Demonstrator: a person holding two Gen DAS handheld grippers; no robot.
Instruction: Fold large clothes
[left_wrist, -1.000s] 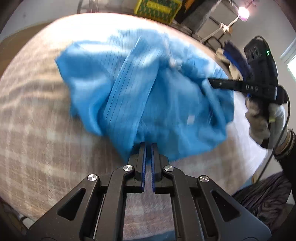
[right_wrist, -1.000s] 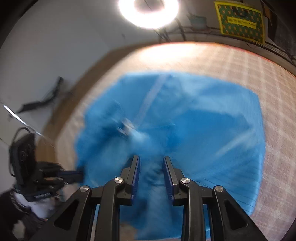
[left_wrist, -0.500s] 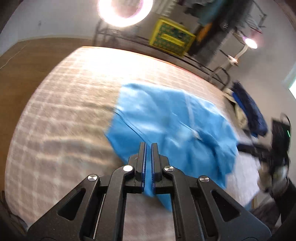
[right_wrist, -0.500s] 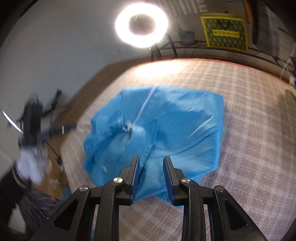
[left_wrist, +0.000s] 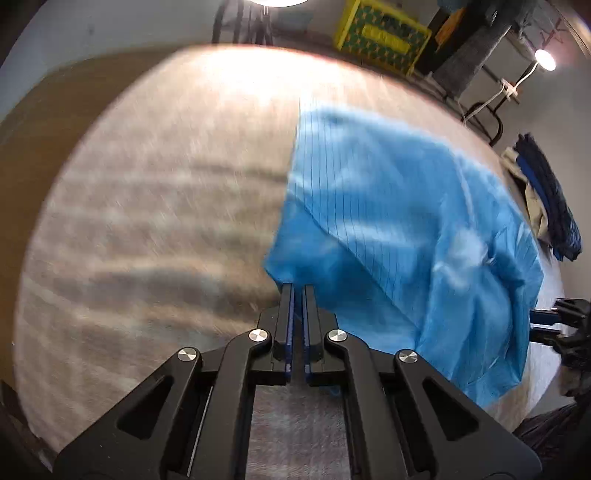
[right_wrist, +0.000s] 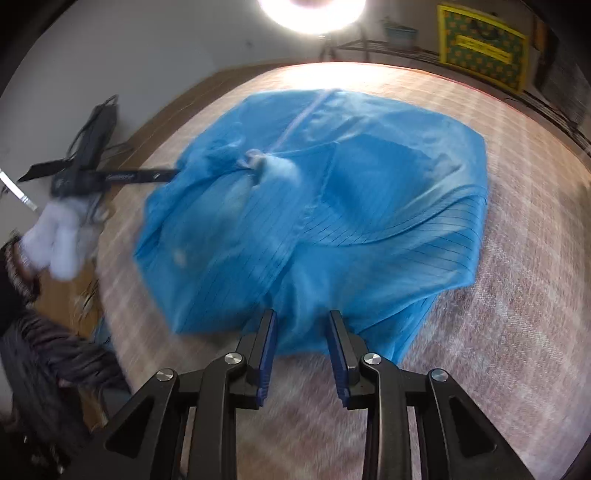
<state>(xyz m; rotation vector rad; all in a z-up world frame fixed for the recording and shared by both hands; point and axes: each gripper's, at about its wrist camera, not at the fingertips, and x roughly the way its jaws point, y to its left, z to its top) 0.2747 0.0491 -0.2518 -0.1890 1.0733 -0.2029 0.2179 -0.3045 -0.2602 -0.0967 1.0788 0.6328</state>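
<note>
A large blue pinstriped garment (left_wrist: 399, 229) lies rumpled on the checked table cover (left_wrist: 155, 206). My left gripper (left_wrist: 297, 287) is shut on the garment's near left edge, with cloth draping away to the right of its tips. From the right wrist view, the left gripper (right_wrist: 171, 172) meets the garment (right_wrist: 332, 206) at its left side, held by a white-gloved hand (right_wrist: 55, 236). My right gripper (right_wrist: 301, 315) is open, its fingers standing either side of the garment's near hem without pressing on it. It also shows as the right gripper (left_wrist: 535, 326) at the garment's right edge.
A ring light (right_wrist: 312, 11) and a yellow crate (left_wrist: 380, 35) stand beyond the table's far edge. A pile of dark blue clothes (left_wrist: 550, 206) sits at the right. Wooden floor (left_wrist: 33, 122) shows to the left, and bare checked cover (right_wrist: 524, 314) lies right of the garment.
My left gripper has swept left, still shut on the cloth, so the garment now hangs right of its tips. The garment's hem has come nearer my right gripper's fingers.
</note>
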